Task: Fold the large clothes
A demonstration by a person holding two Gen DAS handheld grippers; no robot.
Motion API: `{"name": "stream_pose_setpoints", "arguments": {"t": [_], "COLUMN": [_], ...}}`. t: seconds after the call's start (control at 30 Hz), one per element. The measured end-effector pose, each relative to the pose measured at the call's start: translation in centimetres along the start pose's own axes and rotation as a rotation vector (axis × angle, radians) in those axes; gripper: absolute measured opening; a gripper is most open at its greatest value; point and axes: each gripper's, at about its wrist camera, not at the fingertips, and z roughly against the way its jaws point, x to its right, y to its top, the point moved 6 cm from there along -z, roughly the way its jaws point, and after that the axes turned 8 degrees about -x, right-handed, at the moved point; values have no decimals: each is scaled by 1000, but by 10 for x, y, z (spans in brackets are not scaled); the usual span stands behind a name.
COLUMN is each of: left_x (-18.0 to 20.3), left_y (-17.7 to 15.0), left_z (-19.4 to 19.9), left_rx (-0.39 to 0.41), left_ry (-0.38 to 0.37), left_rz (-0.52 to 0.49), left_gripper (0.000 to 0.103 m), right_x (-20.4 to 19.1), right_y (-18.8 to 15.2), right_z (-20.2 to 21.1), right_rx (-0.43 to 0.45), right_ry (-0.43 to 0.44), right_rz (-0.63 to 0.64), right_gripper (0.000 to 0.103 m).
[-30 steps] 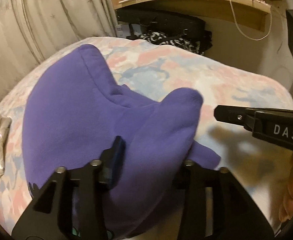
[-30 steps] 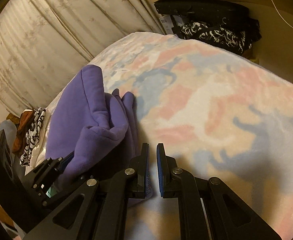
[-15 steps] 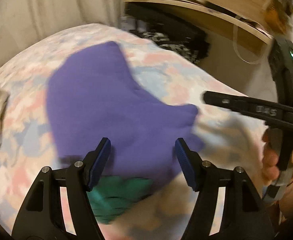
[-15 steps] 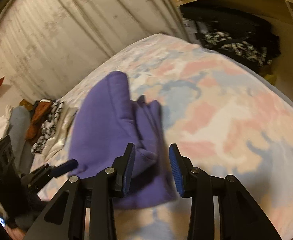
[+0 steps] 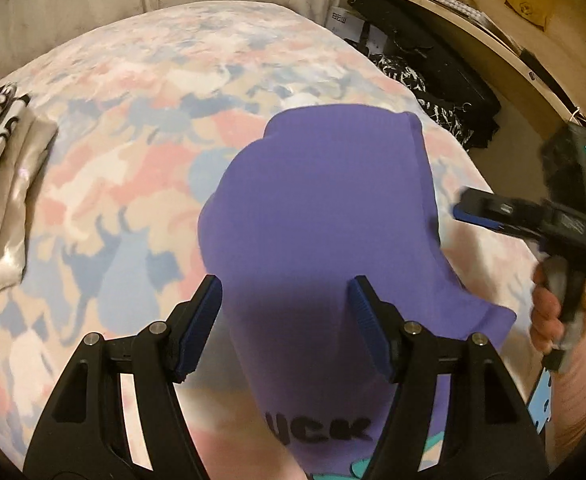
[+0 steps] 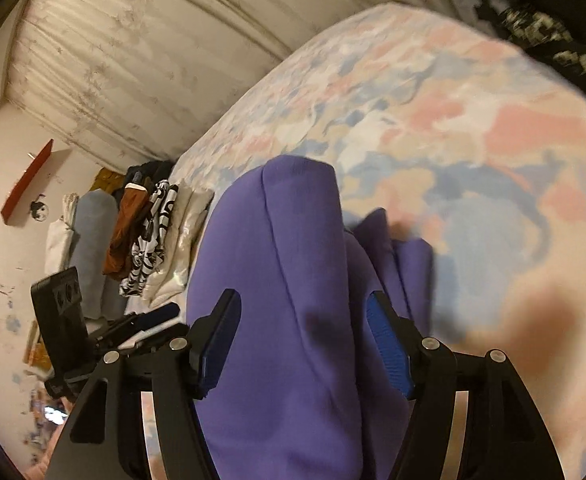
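A purple sweatshirt (image 5: 325, 208) lies folded on the pastel patterned bed (image 5: 133, 140), with dark print letters near the left wrist view's lower edge. My left gripper (image 5: 285, 284) hovers open over it, and its pads touch nothing. From the right wrist view the same sweatshirt (image 6: 293, 300) shows as a thick rolled fold. My right gripper (image 6: 305, 300) is above it with its jaws opening; the fold shows between them but the pads do not press on it. The right gripper (image 5: 489, 216) also appears at the right, held by a hand (image 5: 549, 320).
A pile of other clothes (image 5: 1, 152) sits at the bed's left edge, also seen as that pile (image 6: 149, 240). Black bags and patterned cloth (image 5: 433, 76) lie on the floor beyond the bed, under a wooden shelf (image 5: 473, 20). Curtains (image 6: 133, 60) hang behind.
My left gripper let go of the purple fold and opened wider. My right gripper went from nearly shut to wide. Both pulled back and up, and the sweatshirt stays folded on the bed.
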Motion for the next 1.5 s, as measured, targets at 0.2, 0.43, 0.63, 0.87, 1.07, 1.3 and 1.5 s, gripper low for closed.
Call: {"name": "stream_pose_setpoints", "arguments": {"t": [0.2,0.43,0.63,0.87,1.07,1.3,1.5], "left_x": [3,0,14,59,58,43,44], "left_y": [8,12,10,0,5,8,7], "left_z": [-16,-29,-29,-45,-63,-81,-76], "left_rx": [-13,-30,-47,-35,-69,-81,-66], "left_ry": [-29,-31,-13,178,252,246,252], "left_rz": [-23,-18,-64,-235,-199,-138,-141], "left_gripper": [64,64,64,73,83,92,92], "right_x": [22,18,-9,13,52,57,59], "right_y": [28,22,0,-38,-34,-27,-20], "right_z": [-52,-67,-23,14,-23,-52,-62], "right_rx": [-97,-71,36,41,-21,-40,-42], "right_ry": [27,43,-133,-268,-286,-368,-358], "right_rz": [-26,60,213,114,0,39,28], "right_gripper": [71,27,15,15,16,19,23]}}
